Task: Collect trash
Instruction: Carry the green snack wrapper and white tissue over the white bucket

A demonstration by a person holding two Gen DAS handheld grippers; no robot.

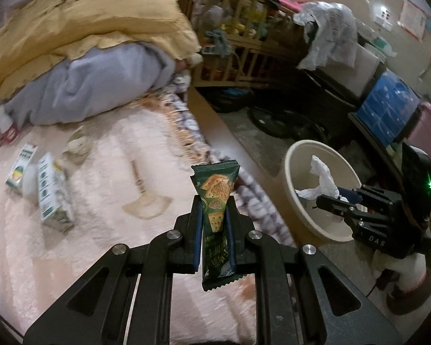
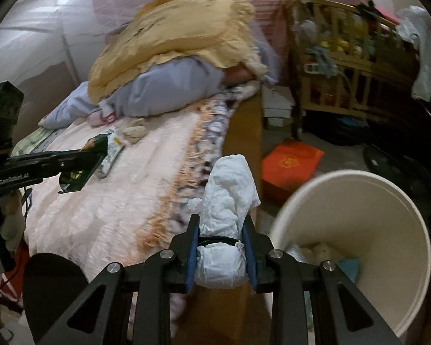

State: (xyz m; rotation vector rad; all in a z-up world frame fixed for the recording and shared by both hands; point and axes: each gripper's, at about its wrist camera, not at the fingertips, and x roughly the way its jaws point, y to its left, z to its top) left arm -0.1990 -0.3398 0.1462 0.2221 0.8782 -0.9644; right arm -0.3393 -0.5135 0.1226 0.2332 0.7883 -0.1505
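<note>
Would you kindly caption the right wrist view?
Right claw grips crumpled white tissue beside the cream bin.

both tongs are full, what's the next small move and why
Probably carry the right tongs over the bin's open mouth before releasing. They are shut on the white tissue wad, which hangs above the bed edge beside the rim, not inside.

bed (image 1: 106, 230): carrying a pink fuzzy blanket, its fringed edge (image 1: 192, 132) running along the floor side
head end: a yellow quilt (image 1: 94, 14) is lying over a lilac one (image 1: 94, 86)
blanket middle: two small cartons (image 1: 53, 192) are lying side by side, a crumpled beige wad (image 1: 77, 146) near them
floor (image 2: 339, 155): carrying a cream bin (image 2: 359, 230), an orange box (image 2: 290, 164) and a wooden crib (image 2: 353, 66)
</note>
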